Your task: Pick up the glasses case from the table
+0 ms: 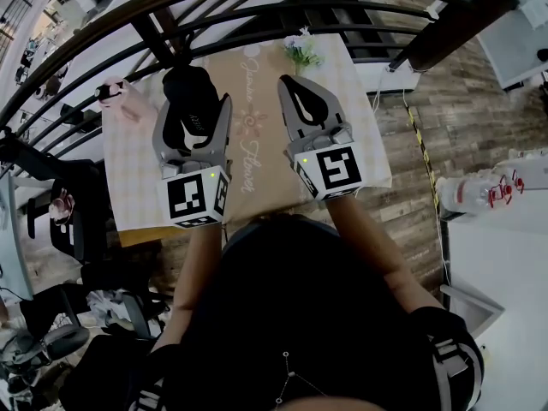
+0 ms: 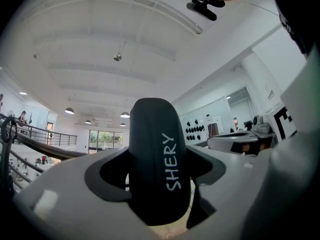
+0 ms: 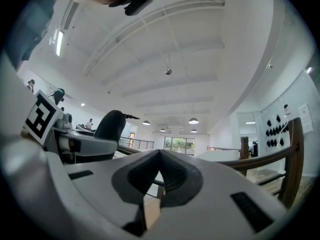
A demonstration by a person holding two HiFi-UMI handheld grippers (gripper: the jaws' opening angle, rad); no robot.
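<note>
The table (image 1: pixel 368 101), under a pale checked cloth, fills the middle of the head view, and a beige runner (image 1: pixel 257 84) with flower print lies along the table's length, from its near edge to its far one. Over the table's near-left part the left gripper (image 1: pixel 193 114) is clamped on the black glasses case (image 1: pixel 190 88), one jaw pressing each long side. The case's long axis runs along the jaws and away from the person, toward the table's far end. In the left gripper view the glasses case (image 2: pixel 155 164) pokes its rounded end past the jaw tips and tilts up toward the ceiling, with white lettering "SHERY" running along its length. Over the table's near-right part, just beside the runner, the right gripper (image 1: pixel 291 88) has its jaws pressed together with nothing between them; its own view confirms this (image 3: pixel 160 156). A small bunch of flowers (image 1: pixel 301 50) stands at the table's far end.
</note>
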